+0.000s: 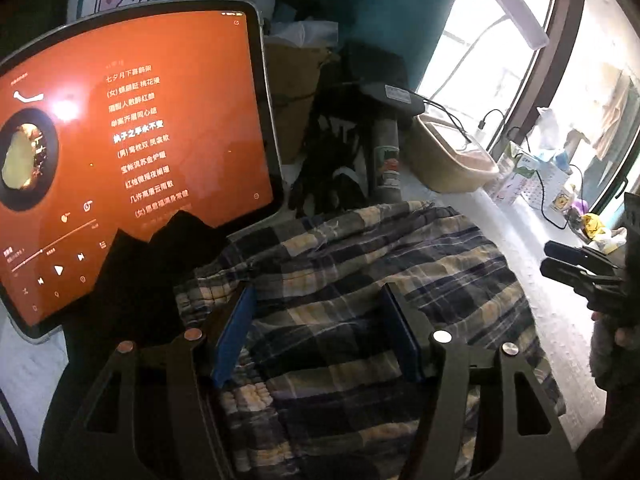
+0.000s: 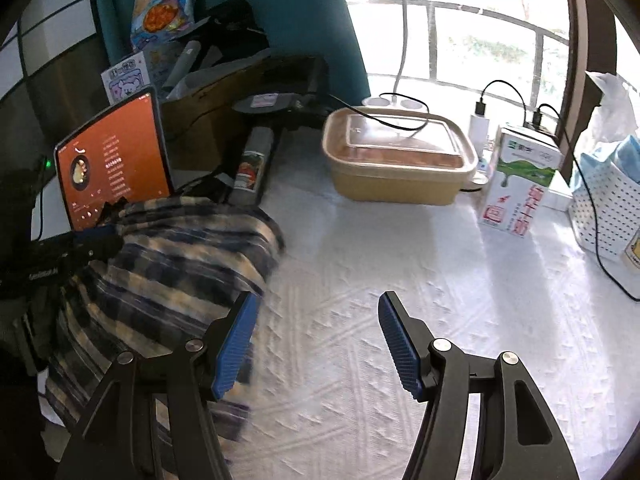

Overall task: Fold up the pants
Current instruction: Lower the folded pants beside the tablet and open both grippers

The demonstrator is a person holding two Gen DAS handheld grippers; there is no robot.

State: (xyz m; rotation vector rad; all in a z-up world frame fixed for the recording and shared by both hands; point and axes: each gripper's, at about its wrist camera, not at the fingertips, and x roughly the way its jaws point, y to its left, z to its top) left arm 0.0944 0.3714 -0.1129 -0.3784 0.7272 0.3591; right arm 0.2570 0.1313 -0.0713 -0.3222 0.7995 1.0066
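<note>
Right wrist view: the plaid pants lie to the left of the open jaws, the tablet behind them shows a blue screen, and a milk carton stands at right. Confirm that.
One thing is wrong: the tablet screen is orange, not blue, as the right wrist view shows. The rest holds: the plaid pants lie left of the open right gripper, and the milk carton stands at right.

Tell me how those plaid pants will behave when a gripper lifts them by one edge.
The plaid pants lie bunched and wrinkled, so they will probably hang limp and sag rather than keep shape. The thin woven cloth looks light. On the textured white cover they may drag a little instead of sliding freely.
</note>
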